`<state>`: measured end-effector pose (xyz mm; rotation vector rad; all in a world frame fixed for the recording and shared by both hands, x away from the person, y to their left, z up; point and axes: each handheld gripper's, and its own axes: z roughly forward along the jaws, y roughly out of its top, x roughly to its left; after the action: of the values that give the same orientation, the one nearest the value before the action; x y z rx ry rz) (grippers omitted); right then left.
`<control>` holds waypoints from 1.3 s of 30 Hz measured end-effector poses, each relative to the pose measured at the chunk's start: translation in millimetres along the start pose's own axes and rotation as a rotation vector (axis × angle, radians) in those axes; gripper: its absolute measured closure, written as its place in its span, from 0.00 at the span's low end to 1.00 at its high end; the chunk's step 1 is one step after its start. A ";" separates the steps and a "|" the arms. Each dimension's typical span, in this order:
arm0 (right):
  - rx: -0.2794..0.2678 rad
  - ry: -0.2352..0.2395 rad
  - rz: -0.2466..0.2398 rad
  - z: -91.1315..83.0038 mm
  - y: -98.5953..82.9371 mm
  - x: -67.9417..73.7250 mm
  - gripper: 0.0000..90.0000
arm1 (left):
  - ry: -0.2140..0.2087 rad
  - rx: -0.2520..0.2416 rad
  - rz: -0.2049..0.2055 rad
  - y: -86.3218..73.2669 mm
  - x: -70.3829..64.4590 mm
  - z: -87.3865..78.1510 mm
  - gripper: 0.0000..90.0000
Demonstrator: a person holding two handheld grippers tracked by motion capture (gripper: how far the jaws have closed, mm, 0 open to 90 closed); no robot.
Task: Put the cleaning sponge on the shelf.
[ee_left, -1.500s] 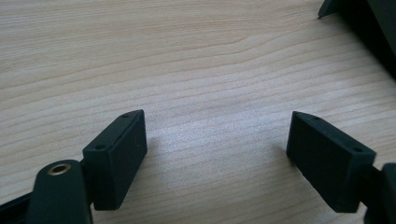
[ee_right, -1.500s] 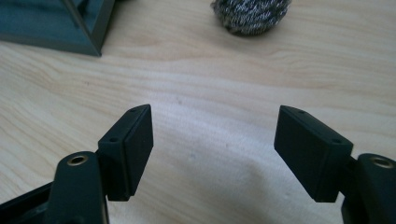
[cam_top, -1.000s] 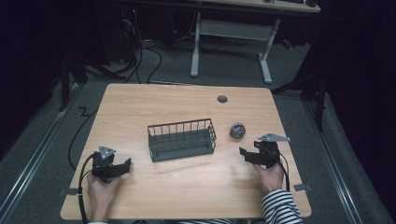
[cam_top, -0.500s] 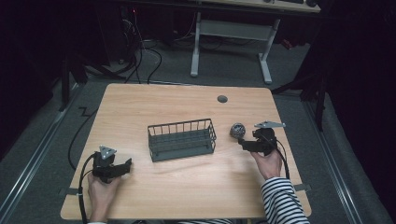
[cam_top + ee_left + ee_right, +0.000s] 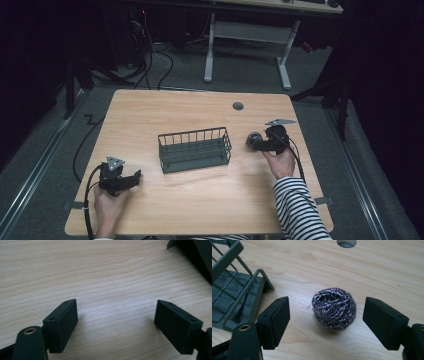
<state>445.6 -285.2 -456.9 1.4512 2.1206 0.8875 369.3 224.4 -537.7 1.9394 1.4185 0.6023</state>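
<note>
A round steel-wool scourer (image 5: 334, 308) lies on the wooden table, just right of a dark wire basket (image 5: 194, 149). My right gripper (image 5: 325, 325) is open, its jaws standing either side of the scourer without touching it; the high view has the same gripper (image 5: 256, 143) right up against the scourer (image 5: 253, 139). At the table's front left, my left gripper (image 5: 134, 177) rests low over bare wood. Its jaws are open with nothing between them (image 5: 115, 322).
The basket (image 5: 229, 290) is empty and sits at the table's middle. A round cable hole (image 5: 238, 106) lies at the back of the table (image 5: 200, 205). Beyond the far edge are a desk frame and floor cables.
My right gripper has moved forward and left across the table, from near the right front edge up to the scourer. The left gripper has stayed put.
</note>
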 end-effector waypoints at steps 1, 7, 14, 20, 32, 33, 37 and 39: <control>0.000 0.000 0.000 0.0 0.0 0.0 0.25 | 0.000 0.000 0.000 0.0 0.0 0.0 0.21; 0.036 -0.035 -0.015 15.9 8.5 -0.1 0.23 | -0.001 0.000 0.001 0.0 -0.1 -0.1 0.21; 0.073 -0.046 0.015 33.5 8.7 -4.7 0.23 | -0.002 0.000 0.001 0.0 -0.1 -0.1 0.21; 0.113 -0.052 0.013 44.0 4.0 -7.1 0.22 | -0.002 -0.001 0.000 -0.1 -0.4 0.0 0.21; 0.158 -0.057 0.034 58.4 -2.7 -10.7 0.25 | -0.002 -0.002 0.000 -0.2 -0.4 -0.1 0.21; 0.155 -0.057 0.032 59.3 -3.4 -10.9 0.27 | -0.002 -0.001 0.000 -0.2 -0.5 -0.1 0.21; 0.163 -0.055 0.027 61.9 -5.8 -10.1 0.32 | -0.001 -0.002 -0.001 -0.2 -0.6 -0.1 0.21; 0.161 -0.062 0.018 62.7 -7.6 -9.4 0.34 | -0.001 -0.001 -0.001 -0.2 -0.6 -0.1 0.21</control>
<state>484.9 -279.1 -506.8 1.5570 2.1790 0.6818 368.9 223.9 -537.8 1.9377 1.4180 0.6014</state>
